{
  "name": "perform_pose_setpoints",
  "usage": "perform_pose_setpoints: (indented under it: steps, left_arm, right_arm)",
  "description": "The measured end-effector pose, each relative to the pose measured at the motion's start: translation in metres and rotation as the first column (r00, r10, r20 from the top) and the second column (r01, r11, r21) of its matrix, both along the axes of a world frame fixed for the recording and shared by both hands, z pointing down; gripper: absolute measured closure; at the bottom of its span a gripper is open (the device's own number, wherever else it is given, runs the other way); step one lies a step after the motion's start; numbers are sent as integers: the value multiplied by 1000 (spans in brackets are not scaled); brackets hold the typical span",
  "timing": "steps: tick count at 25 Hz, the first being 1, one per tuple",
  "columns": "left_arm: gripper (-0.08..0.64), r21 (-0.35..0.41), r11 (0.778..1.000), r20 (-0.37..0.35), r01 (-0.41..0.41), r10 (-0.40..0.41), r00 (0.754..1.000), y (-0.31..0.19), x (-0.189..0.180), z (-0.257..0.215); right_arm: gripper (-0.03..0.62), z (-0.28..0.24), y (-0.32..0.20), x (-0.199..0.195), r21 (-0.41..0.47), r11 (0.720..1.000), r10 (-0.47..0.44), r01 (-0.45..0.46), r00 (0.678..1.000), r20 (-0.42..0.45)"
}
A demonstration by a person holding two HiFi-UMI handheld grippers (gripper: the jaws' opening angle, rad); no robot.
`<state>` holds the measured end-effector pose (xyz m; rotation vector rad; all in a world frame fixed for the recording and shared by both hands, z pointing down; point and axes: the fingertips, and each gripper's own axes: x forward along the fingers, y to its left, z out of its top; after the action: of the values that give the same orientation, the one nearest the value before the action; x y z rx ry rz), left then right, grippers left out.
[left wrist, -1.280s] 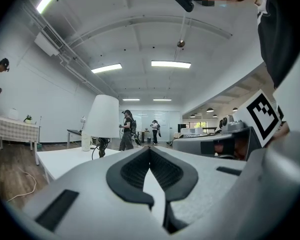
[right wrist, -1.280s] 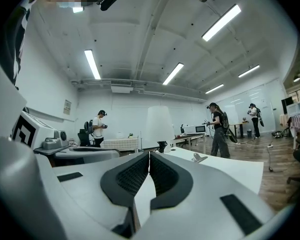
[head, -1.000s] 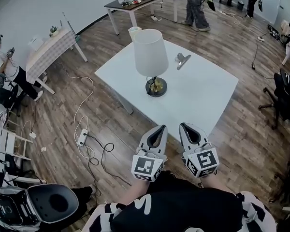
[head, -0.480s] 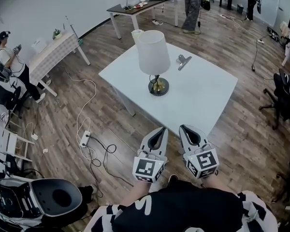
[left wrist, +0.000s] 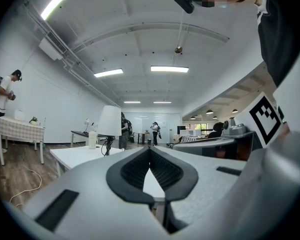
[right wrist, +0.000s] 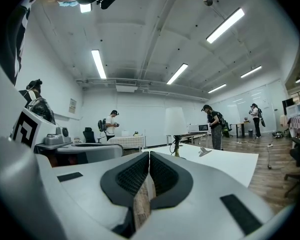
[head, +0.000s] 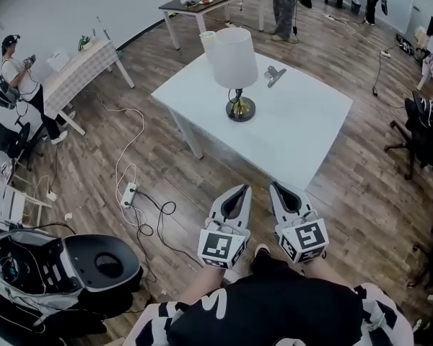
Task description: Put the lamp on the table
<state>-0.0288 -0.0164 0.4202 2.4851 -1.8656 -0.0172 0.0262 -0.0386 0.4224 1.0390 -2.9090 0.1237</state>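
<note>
Left gripper (head: 237, 191), right gripper (head: 279, 187): jaws fully together, nothing held, side by side, near. Lamp (head: 236, 67): upright on white table (head: 303, 132), far.

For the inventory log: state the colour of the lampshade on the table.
The lampshade is plain white; the head view shows it best.

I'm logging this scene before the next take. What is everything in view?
Table: one, white, room centre.
Lamp: one, white shade, upright on the table.
Metal clip: one, silver, on the table, right of the lamp.
Power strip: one, white, floor left of the table.
Checked-cloth table: one, far left.
Office chair: one, black, right edge.
Bystanders: at least three, room edges.
Left tongs: grey, shut, empty, short of the table.
Right tongs: grey, shut, empty, alongside.
</note>
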Motion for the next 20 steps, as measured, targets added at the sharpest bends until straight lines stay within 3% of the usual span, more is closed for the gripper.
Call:
perform_pose_setpoints:
  steps: [20]
  left_arm:
    - [555, 14, 998, -14, -64, 64, 998, 170, 20, -2]
  right_arm:
    - [572, -3, 174, 21, 14, 997, 74, -75, 997, 12]
